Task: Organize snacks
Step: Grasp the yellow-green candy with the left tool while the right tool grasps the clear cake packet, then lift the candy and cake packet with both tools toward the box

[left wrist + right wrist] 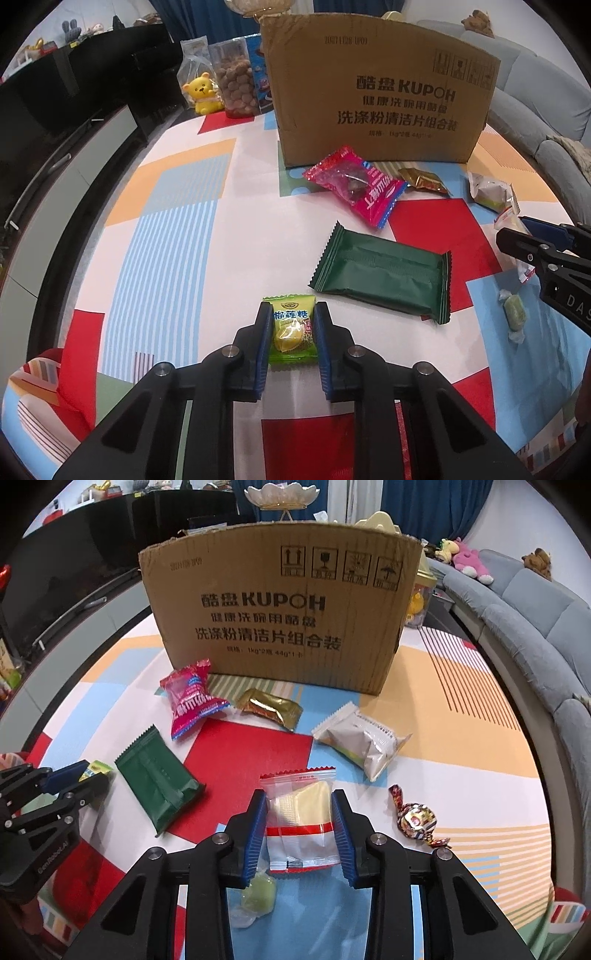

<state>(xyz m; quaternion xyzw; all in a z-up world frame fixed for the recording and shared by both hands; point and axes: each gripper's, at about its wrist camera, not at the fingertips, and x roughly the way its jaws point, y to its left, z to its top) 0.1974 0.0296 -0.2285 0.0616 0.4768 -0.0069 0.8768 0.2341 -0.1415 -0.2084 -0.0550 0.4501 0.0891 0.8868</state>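
The left gripper point(291, 325) is closed on a green durian candy point(292, 326), both pads touching its sides. On the table point(177, 229), a dark green packet point(382, 275) lies near; a pink packet point(360, 184) lies before the cardboard box point(376, 92).

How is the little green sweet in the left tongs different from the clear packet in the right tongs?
The green durian candy has an opaque, printed wrapper with a yellow fruit picture; the clear packet is see-through with red edges, showing a pale wedge inside. The candy looks smaller and squarer, the packet longer. Both are pinched between blue pads, the candy by the left tongs, the packet by the right tongs, low over the colourful tablecloth.
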